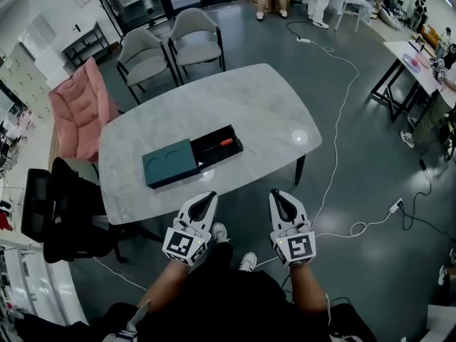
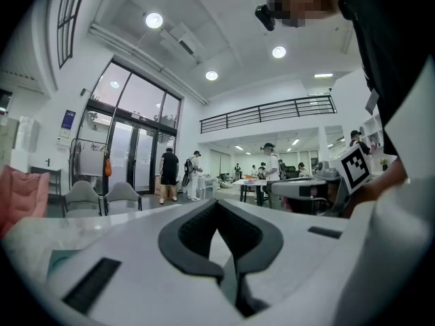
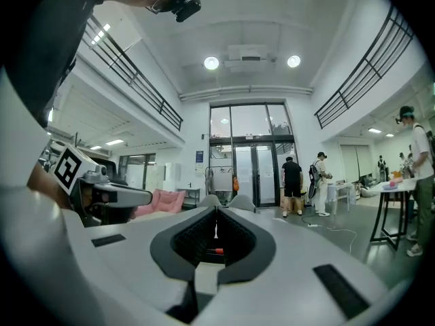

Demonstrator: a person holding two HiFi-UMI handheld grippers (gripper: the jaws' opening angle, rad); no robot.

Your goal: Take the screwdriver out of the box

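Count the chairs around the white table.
4. At the table's far edge stand the left grey chair and the right grey chair. The pink chair is at its left end and the black chair by its near-left corner. Others may be out of view.

No lettering is legible in any view. The blue poster (image 2: pixel 67 119) on the far wall, left of the glass doors, is too small to read. The cubes on the left gripper (image 1: pixel 210 197) and right gripper (image 1: pixel 275 194) carry only black-and-white square markers.
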